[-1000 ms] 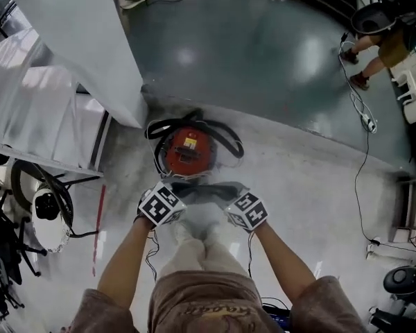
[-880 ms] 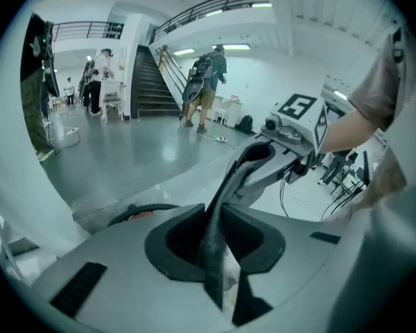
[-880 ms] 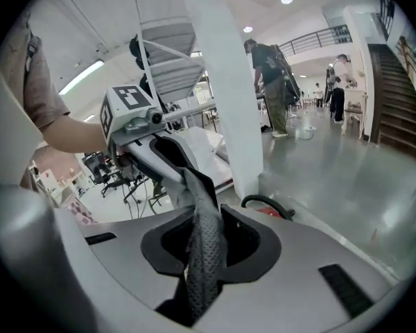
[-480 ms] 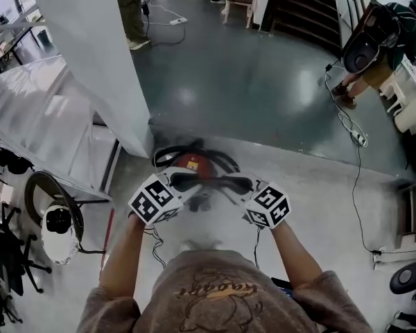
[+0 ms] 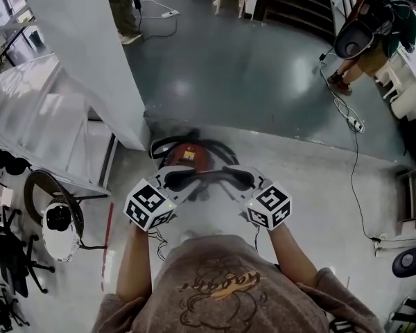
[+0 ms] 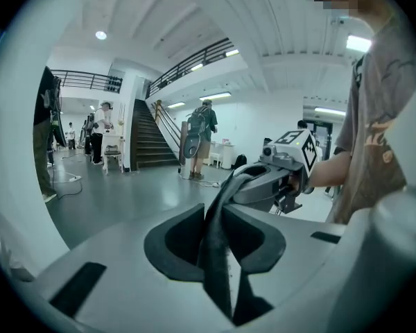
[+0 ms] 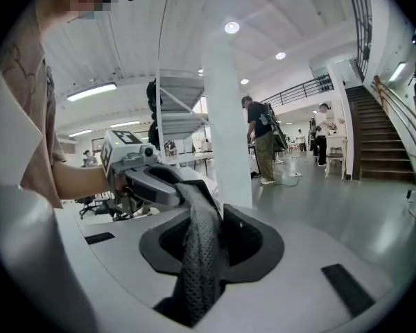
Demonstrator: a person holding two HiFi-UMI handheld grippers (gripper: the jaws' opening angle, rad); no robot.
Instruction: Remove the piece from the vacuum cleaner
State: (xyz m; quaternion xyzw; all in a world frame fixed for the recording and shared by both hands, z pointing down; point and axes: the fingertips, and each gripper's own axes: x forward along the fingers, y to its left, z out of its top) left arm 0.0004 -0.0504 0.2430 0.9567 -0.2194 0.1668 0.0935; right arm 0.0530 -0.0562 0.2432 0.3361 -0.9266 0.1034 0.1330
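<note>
**Soft mesh piece held up by 2 grippers**

The left gripper (image 6: 218, 220) is pinched tight on one end of the dark mesh piece (image 6: 218, 276). The right gripper (image 7: 206, 220) has the other end between its jaws. Those jaws are opening, but the mesh looks pressed there. The piece is stretched between the 2 grippers, up in the air above the red vacuum cleaner (image 5: 187, 158) on the floor. It looks soft, thin and light, like floppy cloth. I think it will sag and slip, so hold it by both ends.

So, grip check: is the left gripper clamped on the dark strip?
Yes, the left gripper pinches the dark strip between its pads.
</note>
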